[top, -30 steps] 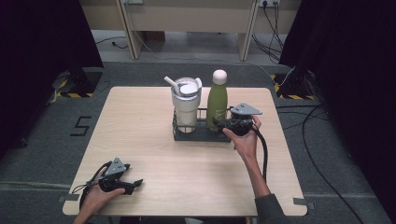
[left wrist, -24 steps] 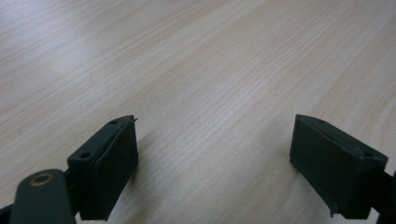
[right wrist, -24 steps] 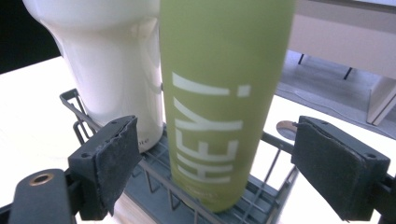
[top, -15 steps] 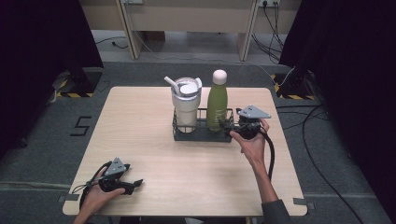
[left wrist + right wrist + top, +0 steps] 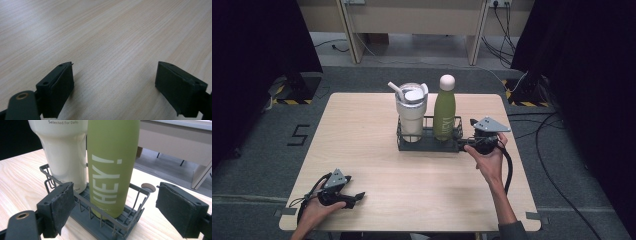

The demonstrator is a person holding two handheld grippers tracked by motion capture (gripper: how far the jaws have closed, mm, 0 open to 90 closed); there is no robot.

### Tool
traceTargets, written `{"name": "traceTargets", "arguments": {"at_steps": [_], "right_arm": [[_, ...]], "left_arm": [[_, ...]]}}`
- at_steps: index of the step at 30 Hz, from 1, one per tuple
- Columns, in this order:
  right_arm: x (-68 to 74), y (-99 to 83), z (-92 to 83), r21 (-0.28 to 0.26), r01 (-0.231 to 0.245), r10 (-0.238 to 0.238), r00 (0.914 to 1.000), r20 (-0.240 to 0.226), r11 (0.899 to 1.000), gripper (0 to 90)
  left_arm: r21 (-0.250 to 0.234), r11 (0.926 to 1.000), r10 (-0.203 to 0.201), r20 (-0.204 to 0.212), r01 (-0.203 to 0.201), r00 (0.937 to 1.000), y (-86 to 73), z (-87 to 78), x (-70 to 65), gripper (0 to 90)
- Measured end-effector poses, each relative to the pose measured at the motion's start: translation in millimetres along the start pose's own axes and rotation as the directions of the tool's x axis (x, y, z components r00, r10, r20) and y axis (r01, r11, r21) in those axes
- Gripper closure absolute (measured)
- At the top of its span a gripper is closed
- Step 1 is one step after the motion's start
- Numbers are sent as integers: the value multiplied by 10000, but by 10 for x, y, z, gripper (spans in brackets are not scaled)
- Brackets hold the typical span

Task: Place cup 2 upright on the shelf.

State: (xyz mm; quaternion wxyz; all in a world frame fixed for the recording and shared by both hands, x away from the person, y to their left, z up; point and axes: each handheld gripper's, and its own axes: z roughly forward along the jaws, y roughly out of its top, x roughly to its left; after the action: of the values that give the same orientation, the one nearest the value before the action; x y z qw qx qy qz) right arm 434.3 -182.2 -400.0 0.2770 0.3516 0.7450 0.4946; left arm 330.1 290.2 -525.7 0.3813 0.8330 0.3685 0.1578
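Green and smooth, the tall metal bottle with a pale round cap (image 5: 112, 167) stands in the dark wire rack (image 5: 125, 225) right in front of the right tongs (image 5: 115, 212). Those tongs are spread apart and grip nothing. The bottle looks hard, slippery and maybe heavy, so squeezing its round middle seems best. Beside it stands a cream tumbler with a straw (image 5: 411, 111). The left tongs (image 5: 115, 87) gape wide over the bare wooden surface (image 5: 112, 37).
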Motion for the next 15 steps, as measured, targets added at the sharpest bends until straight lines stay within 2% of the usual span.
{"name": "traceTargets", "arguments": {"at_steps": [10,13,15], "right_arm": [[-32,-119,-88,151,-114,113,9999,71,9998,152],[-24,-149,-137,173,-8,5,9998,189,9998,151],[-9,-162,-166,142,-45,44,9999,91,9999,152]], "left_arm": [[1,10000,-2,2,2,10000,0,0,0,146],[-1,10000,-1,-8,1,10000,0,0,0,146],[0,10000,1,-9,-1,10000,0,0,0,145]]}}
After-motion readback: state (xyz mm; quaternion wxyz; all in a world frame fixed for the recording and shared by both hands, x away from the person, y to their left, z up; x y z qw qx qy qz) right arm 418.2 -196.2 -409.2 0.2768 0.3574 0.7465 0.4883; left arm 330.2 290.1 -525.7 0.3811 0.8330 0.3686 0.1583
